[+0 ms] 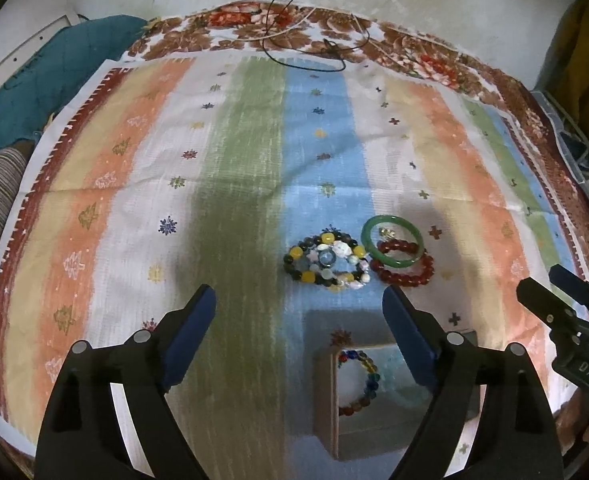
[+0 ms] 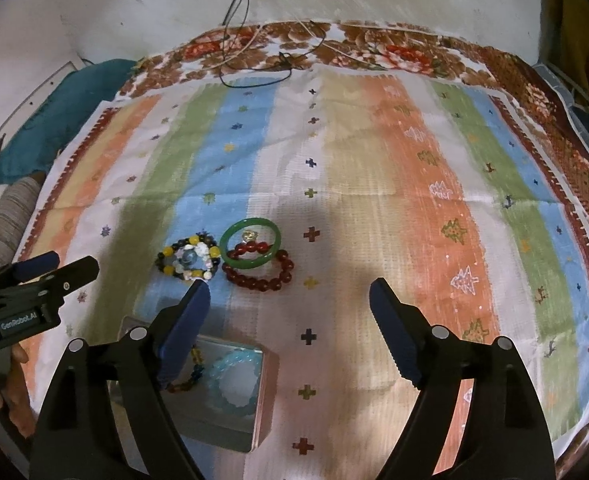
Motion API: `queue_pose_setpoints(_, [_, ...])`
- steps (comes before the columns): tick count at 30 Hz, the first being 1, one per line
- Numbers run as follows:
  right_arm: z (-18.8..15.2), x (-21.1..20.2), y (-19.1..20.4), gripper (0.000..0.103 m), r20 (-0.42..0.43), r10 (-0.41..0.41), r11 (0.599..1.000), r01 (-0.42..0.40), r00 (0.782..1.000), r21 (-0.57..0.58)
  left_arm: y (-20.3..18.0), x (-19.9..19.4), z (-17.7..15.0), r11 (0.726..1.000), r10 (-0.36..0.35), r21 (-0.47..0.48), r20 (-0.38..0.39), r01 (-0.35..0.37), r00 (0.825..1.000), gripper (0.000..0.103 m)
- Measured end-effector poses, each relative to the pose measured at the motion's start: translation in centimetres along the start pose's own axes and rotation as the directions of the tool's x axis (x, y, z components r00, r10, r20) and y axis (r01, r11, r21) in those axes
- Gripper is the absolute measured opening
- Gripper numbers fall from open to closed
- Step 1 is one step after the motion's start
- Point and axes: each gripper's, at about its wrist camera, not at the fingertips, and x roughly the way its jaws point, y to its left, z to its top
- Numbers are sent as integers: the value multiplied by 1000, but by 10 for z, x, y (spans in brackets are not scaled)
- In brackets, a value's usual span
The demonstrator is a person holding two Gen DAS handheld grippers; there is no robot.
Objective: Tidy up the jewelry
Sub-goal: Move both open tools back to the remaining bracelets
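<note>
Both claws hover above the striped, patterned cloth (image 2: 374, 168), jaws spread apart, nothing held. Left claw (image 1: 298, 300); right claw (image 2: 290, 292).

Small open rectangular metal box (image 2: 264, 392) sits toward the near edge of the cloth. Inside it: a multicoloured glass-bead bracelet (image 1: 364, 380) and a pale blue bead bracelet (image 2: 234, 380).

Still loose on the cloth, just beyond the box, are three pieces in a tight cluster:
- mixed black, yellow and white stone-bead bracelet (image 2: 188, 258), apparently doubled or heaped on itself
- smooth green jade-like bangle (image 2: 250, 246), lying partly on top of the next piece
- dark red round-bead bracelet (image 2: 260, 270), part of it showing inside the bangle

A small gold-coloured item (image 2: 249, 235) lies within the bangle; too small to identify.

Risks, as I judge them:
- Lifting the red bracelet first would likely drag or tip the bangle resting on it.
- The bangle looks hard and slick; a shallow pinch may let it slip, roll, or drop.
- The gold piece could be knocked aside or overlooked.
- The mixed bracelet touches or nearly touches the bangle; a wide grab may catch both.
- The cloth may bunch under a low claw.
- The box may crowd as it fills.
</note>
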Motion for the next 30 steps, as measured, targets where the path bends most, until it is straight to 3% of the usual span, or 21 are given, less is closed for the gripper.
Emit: queue_pose_setpoints(30, [21, 50, 6, 84, -37, -10, 1000, 9, 999, -23, -16, 51, 15, 998, -32, 45, -76, 36, 997, 84])
